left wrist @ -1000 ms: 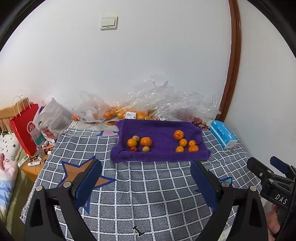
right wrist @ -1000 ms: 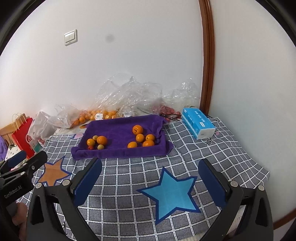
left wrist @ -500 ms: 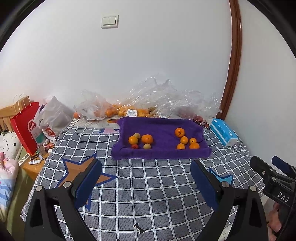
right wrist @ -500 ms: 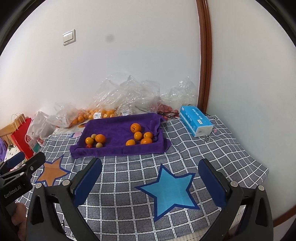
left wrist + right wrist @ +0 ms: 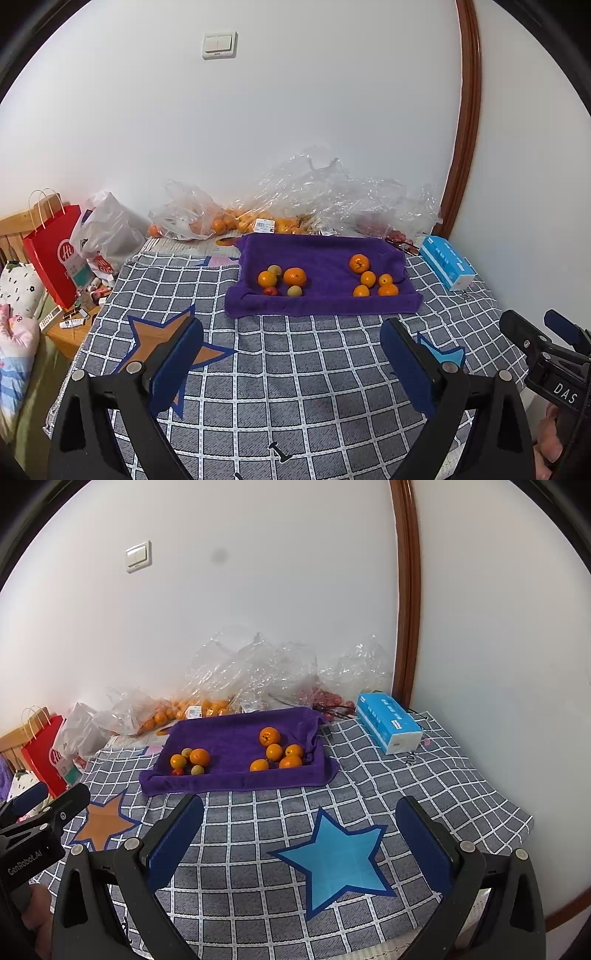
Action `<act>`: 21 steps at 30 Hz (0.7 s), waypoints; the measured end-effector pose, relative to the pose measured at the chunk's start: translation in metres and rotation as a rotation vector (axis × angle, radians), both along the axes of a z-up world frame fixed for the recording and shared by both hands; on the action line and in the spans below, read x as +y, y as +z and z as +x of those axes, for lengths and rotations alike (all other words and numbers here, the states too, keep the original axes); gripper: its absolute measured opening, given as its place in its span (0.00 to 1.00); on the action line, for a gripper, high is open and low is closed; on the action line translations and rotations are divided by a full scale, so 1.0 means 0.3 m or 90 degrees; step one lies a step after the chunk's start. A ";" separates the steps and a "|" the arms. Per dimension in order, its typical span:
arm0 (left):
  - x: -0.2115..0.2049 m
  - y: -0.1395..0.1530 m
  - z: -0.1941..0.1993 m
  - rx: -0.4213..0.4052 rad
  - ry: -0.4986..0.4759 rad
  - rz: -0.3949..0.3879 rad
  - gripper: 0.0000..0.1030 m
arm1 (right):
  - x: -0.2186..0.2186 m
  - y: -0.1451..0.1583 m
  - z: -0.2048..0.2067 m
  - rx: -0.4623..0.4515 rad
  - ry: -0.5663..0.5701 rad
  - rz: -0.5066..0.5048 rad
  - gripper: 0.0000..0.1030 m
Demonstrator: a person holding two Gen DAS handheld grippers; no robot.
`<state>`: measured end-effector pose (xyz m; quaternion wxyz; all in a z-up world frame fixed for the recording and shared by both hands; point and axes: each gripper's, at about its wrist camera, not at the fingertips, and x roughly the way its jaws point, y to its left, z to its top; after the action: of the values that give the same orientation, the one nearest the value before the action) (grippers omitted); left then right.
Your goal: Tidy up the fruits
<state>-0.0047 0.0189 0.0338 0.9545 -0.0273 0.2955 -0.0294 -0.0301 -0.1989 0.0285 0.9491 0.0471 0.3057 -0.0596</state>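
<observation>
Two open grippers hovering over a checked cloth, with fruit lying on a purple towel farther back.

Nearest, the left gripper (image 5: pixel 291 354) is holding its blue-padded jaws wide apart with nothing between them, and the right gripper (image 5: pixel 301 834) is doing the same — both are hanging above the grey checked tablecloth (image 5: pixel 295 387), well short of the fruit. A blue star (image 5: pixel 336 856) printed on the cloth is showing between the right gripper's fingers. Beyond, the purple towel (image 5: pixel 325 266) is lying spread on the cloth, carrying two groups of fruit: a mixed cluster of two oranges and three smaller fruits (image 5: pixel 282 281) sitting on its left side, and five oranges (image 5: pixel 371 277) sitting on its right. A blue tissue box (image 5: pixel 388 727) is resting just right of the towel. Farthest back, clear plastic bags (image 5: pixel 332 199) holding more oranges are lying crumpled against the white wall.
</observation>
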 end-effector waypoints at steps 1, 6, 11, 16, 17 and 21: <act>0.000 0.000 -0.003 -0.001 -0.001 0.000 0.94 | 0.000 0.002 -0.003 -0.002 0.000 0.000 0.99; -0.002 0.002 -0.009 0.000 0.000 -0.001 0.94 | 0.003 0.006 -0.005 -0.004 0.001 0.000 0.99; 0.000 0.004 -0.014 -0.002 -0.001 0.001 0.94 | 0.005 0.008 -0.009 -0.005 -0.001 -0.002 0.99; 0.000 0.004 -0.014 -0.001 -0.002 0.001 0.94 | 0.008 0.007 -0.011 -0.003 0.002 -0.005 0.99; 0.000 0.004 -0.014 -0.001 -0.002 0.002 0.94 | 0.009 0.008 -0.013 -0.004 0.001 -0.005 0.99; 0.003 0.004 -0.013 0.001 -0.003 -0.002 0.94 | 0.009 0.009 -0.013 -0.004 0.002 -0.008 0.99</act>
<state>-0.0088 0.0198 0.0349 0.9542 -0.0281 0.2960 -0.0319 -0.0340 -0.1961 0.0312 0.9505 0.0406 0.3023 -0.0600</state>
